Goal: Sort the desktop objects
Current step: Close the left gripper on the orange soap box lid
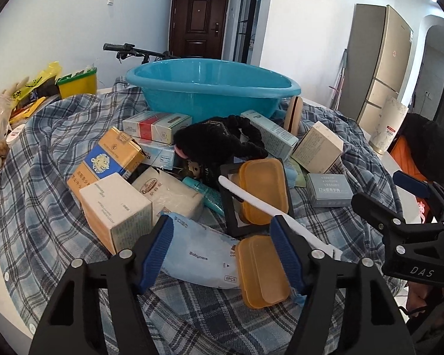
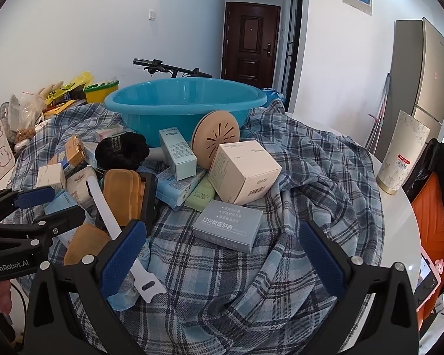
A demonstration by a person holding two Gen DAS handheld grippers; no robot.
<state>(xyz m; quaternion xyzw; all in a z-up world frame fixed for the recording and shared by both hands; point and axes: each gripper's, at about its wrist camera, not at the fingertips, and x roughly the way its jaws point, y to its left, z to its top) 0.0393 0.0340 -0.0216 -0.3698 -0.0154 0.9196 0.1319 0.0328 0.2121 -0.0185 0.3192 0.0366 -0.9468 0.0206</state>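
The left gripper (image 1: 222,251) sits low over the pile with its blue pads either side of a pale blue Babycare wipes pack (image 1: 198,259), which lies at the near edge of the heap, well in front of the blue basin (image 1: 210,88). The left pad looks to rest against the pack; the right pad stands beside an orange soap case (image 1: 263,272) that lies on the pack's right end. Whether the fingers actually squeeze anything, I cannot tell. "Babycare" and "8PCS" read plainly on the wrapper.

Just behind the pack, toward the basin, a second orange case (image 1: 263,189) rests in a black frame (image 1: 231,204) with a white plastic strip (image 1: 260,207) lying across it. Left of that, a cream box (image 1: 115,207), a soft white packet with a red oval label (image 1: 168,195), and a gold-and-blue carton (image 1: 109,159) bearing a lion emblem. A black scrunchie (image 1: 216,142) sits nearer the basin.

The right gripper (image 2: 222,251) hangs with fingers spread wide and nothing between them, just before a grey box (image 2: 228,226) printed with Chinese characters. Behind it, a cream cube box (image 2: 242,171), a tall pale-blue carton (image 2: 177,158) and a tan slotted disc (image 2: 216,139) leaning on the basin. Everything lies on a blue plaid cloth (image 2: 281,266). "GenRobot.AI" shows on the left tool's body, "DAS" on the right one's.
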